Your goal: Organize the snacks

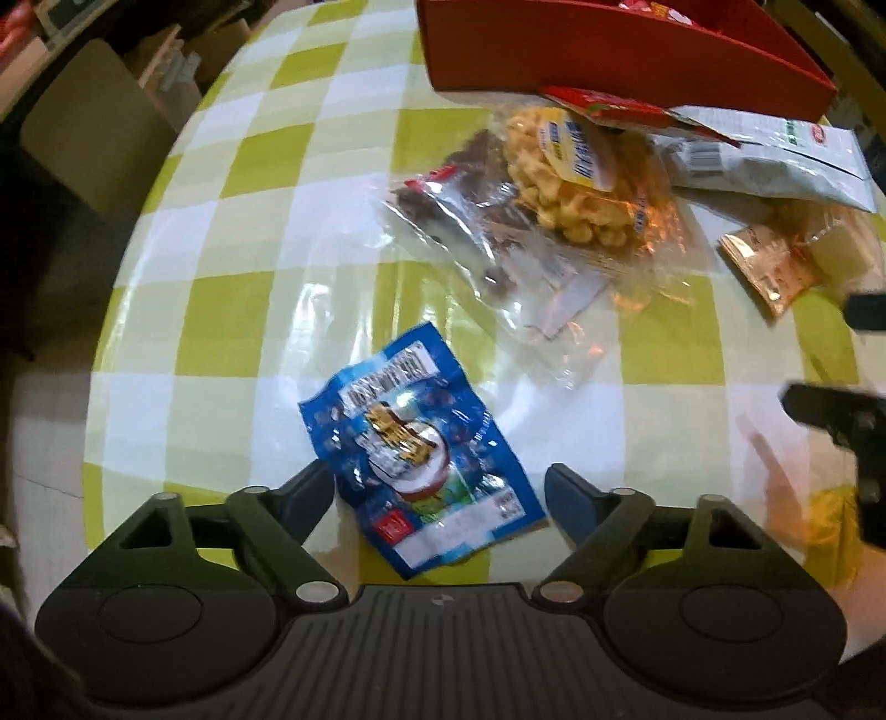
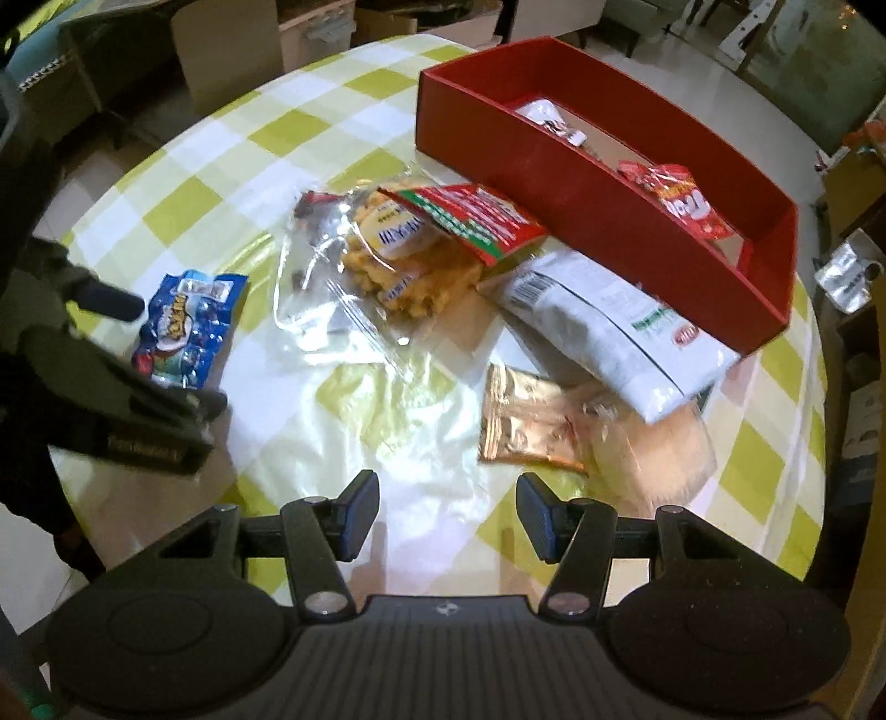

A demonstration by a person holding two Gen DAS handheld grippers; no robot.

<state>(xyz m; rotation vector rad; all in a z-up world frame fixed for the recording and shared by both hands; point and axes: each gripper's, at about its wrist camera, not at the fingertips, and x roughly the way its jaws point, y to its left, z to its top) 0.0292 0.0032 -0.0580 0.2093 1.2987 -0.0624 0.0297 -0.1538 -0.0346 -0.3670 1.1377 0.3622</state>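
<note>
A blue snack packet [image 1: 415,448] [image 2: 188,327] lies flat on the green-and-white checked table. My left gripper [image 1: 440,487] [image 2: 171,351] points down over it, jaws wide to either side of the packet, pads not pressing it. My right gripper [image 2: 448,509] [image 1: 830,354] is open over bare cloth with nothing between its fingers. A copper foil packet [image 2: 520,421] [image 1: 769,266] lies just ahead and to its right. The red box [image 2: 554,188] [image 1: 581,50] stands at the back with a red packet [image 2: 681,199] inside.
Before the box lie a yellow puffed-snack bag [image 2: 410,260], a clear bag of dark pieces [image 2: 310,266], a red-and-green packet [image 2: 476,216] and a white bag [image 2: 609,315] leaning on the box. The round table's edge [image 1: 111,310] curves down the left, with cardboard boxes beyond.
</note>
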